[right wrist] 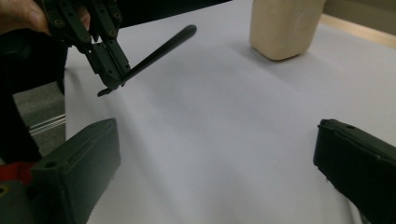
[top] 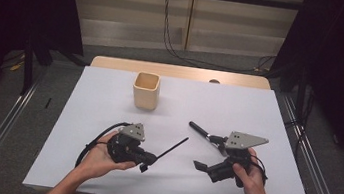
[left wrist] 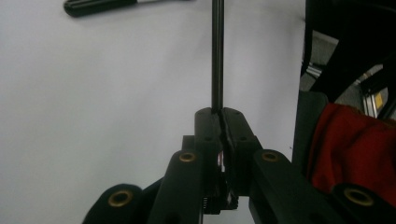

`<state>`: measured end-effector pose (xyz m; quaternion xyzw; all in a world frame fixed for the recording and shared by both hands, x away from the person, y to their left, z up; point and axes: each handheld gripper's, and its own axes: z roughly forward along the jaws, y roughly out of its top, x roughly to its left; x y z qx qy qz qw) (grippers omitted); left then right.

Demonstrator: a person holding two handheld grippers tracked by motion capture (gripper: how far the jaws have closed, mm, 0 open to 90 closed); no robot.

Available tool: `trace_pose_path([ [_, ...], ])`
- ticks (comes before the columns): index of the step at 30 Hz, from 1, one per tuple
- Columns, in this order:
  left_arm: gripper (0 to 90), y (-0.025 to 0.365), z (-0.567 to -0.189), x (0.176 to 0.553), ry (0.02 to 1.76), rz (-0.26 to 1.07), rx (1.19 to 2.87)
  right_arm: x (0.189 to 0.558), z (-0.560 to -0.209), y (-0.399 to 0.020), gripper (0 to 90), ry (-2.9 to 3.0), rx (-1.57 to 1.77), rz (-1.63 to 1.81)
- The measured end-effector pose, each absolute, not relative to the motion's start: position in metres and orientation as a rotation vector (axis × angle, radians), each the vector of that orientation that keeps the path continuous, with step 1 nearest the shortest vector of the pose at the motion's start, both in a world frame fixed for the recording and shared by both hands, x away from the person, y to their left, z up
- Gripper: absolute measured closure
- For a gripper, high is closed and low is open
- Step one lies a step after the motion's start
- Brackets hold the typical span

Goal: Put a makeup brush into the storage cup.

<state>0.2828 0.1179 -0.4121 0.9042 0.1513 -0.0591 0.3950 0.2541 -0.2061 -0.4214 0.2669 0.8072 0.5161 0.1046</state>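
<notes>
My left gripper (top: 148, 161) sits at the front left of the white table (top: 110, 94), shut on one end of a thin black rod (top: 170, 149). The rod slants away toward the table's middle. In the left gripper view the jaws (left wrist: 220, 113) press together on the rod (left wrist: 217, 56), which runs straight ahead. My right gripper (top: 209, 153) is at the front right, pointing left, its jaws wide apart with nothing between them (right wrist: 215, 154). From there I see the left gripper (right wrist: 109, 79) and its rod (right wrist: 159, 49) above the tabletop.
A beige square cup (top: 146, 90) (right wrist: 285, 25) stands upright at the back middle of the table. A black-handled tool (top: 200, 129) (left wrist: 93, 5) lies on the table just beyond the right gripper. Red cloth (left wrist: 345, 140) shows off the table's near edge.
</notes>
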Motion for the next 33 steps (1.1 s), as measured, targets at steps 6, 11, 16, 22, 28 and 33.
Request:
trace_pose_path([
  [6,85.7,0.114,-0.412,0.286,0.365,-0.203,2.357,0.258,-0.422,-0.201,0.4,2.464,0.770,1.474],
  [11,85.7,0.112,-0.413,0.287,0.331,-0.214,2.415,0.262,-0.423,-0.199,0.4,2.539,0.765,1.449],
  [16,85.7,0.108,-0.414,0.291,0.318,-0.214,2.474,0.268,-0.422,-0.193,0.7,2.602,0.735,1.398],
  [22,85.7,0.103,-0.410,0.295,0.311,-0.204,2.533,0.272,-0.423,-0.182,1.6,2.667,0.660,1.345],
  [28,85.7,0.100,-0.407,0.299,0.292,-0.199,2.588,0.276,-0.419,-0.171,1.6,2.715,0.644,1.248],
  [33,85.7,0.098,-0.403,0.301,0.276,-0.187,2.626,0.282,-0.418,-0.168,1.9,2.775,0.595,1.223],
])
